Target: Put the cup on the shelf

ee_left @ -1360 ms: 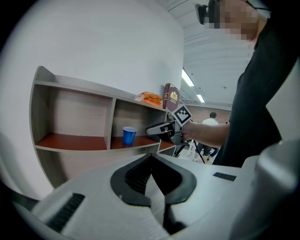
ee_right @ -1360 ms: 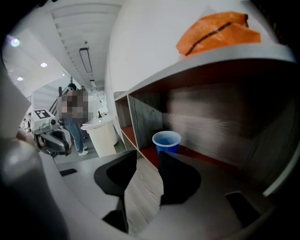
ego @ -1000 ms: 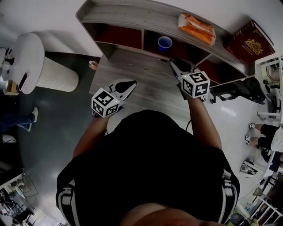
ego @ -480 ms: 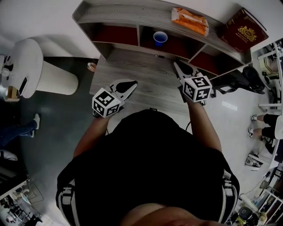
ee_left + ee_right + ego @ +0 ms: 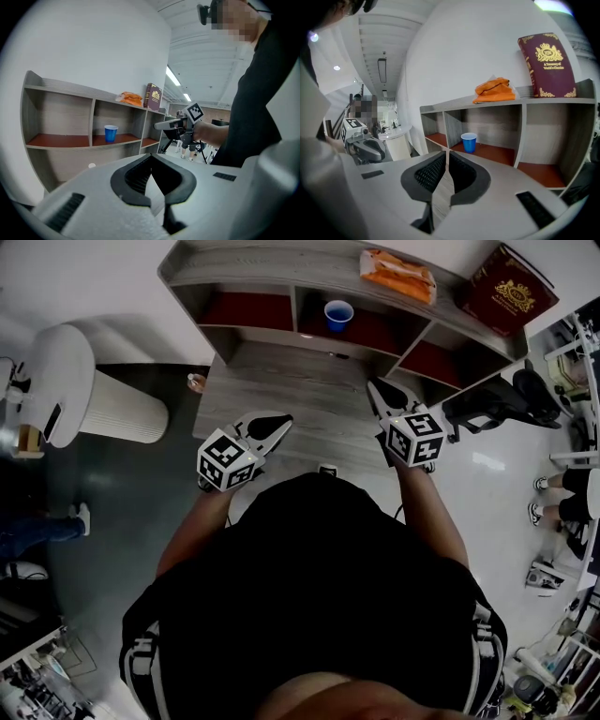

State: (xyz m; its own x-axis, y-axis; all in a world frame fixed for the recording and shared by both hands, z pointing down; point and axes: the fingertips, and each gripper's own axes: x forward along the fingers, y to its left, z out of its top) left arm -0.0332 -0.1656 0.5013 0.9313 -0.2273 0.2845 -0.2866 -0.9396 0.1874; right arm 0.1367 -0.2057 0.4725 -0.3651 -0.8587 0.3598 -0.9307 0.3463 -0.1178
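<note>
As the blue cup (image 5: 338, 314) stands upright in the middle compartment of the shelf (image 5: 272, 263), the placing step looks complete. Both tools hang over the desk (image 5: 281, 381), well apart from the cup. The right hand-held gripper (image 5: 373, 385) has its jaws pressed together with nothing between them, and the left hand-held gripper (image 5: 284, 418) is likewise closed and empty. No further move seems called for beyond keeping clear of the shelf. Seen from above, the cup appears to hold nothing. The compartments on either side of it show no contents, while an orange packet (image 5: 397, 275) and a maroon book (image 5: 497, 298) sit on the shelf's top.
</note>
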